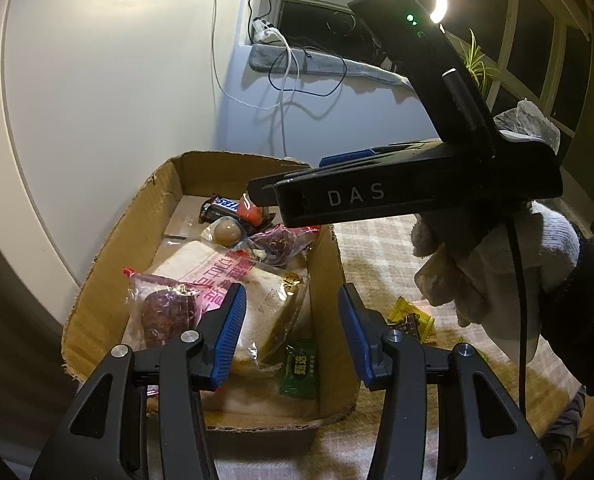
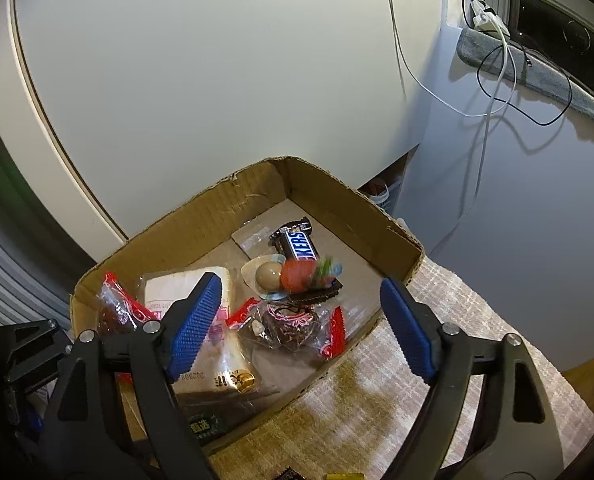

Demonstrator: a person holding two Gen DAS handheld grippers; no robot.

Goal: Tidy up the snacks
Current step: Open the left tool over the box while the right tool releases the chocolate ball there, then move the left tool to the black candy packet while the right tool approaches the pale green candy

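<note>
1. Inside the cardboard box [image 2: 325, 196], a Snickers bar [image 2: 297, 242] lies near the far corner, touching a blurred orange-red snack [image 2: 299, 276] beside a packaged braised egg [image 2: 268, 275].
2. A wrapped bread slice [image 1: 253, 292] fills the box's middle, with a green packet [image 1: 300, 369] at the near wall.
3. The left gripper [image 1: 291, 334] hovers above the box, fingers spread, holding nothing.
4. The right gripper [image 2: 301, 324] is likewise spread wide and empty over the snacks.
5. A yellow packet [image 1: 411, 316] lies outside on the checked cloth [image 2: 449, 320].

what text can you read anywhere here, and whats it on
"DAS": white letters on the black body of the right gripper.
"KERS": visible part of the name on the chocolate bar in the cardboard box.
Pink characters and a printed number on the bread pack: upside down, not readable.
Characters on the green sachet: too small to read.
</note>
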